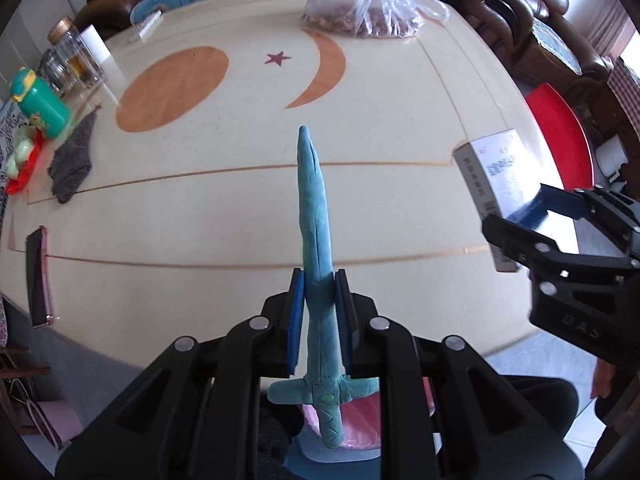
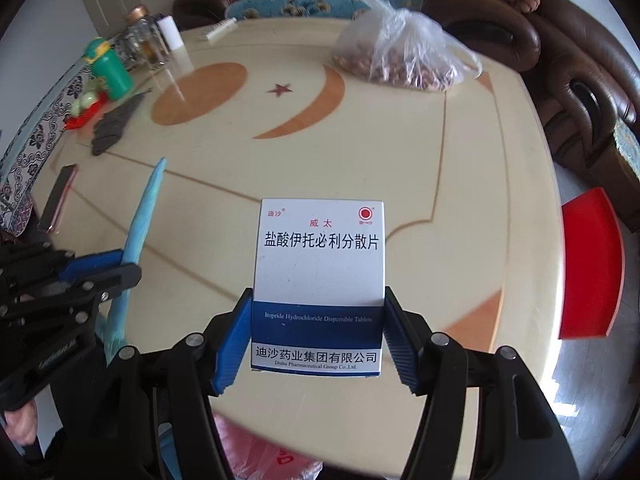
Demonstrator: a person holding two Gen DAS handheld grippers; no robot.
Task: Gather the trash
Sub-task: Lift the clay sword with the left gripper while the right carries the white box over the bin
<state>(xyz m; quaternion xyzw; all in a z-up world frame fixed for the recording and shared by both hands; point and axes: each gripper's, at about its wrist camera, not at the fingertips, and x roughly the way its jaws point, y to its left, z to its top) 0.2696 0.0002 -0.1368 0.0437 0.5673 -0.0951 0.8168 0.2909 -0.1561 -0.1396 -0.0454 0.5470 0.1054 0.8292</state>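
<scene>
Both grippers are clamped: left gripper (image 1: 320, 320) squeezes a soft teal plush sword (image 1: 316, 216), right gripper (image 2: 318, 332) pinches a flat cardboard pill box (image 2: 320, 264) whose print only its own camera shows.

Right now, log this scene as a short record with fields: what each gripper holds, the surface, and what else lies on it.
left gripper: shut on a long teal plush toy sword, blade pointing away from the camera
right gripper: shut on a white and dark blue cardboard medicine box, fingers on its two sides
surface: cream round table with orange inlays and a red star
left on table: clear plastic bag of brown nuts, grey cloth, green bottle, dark phone
below table edge: pink plastic bag
</scene>
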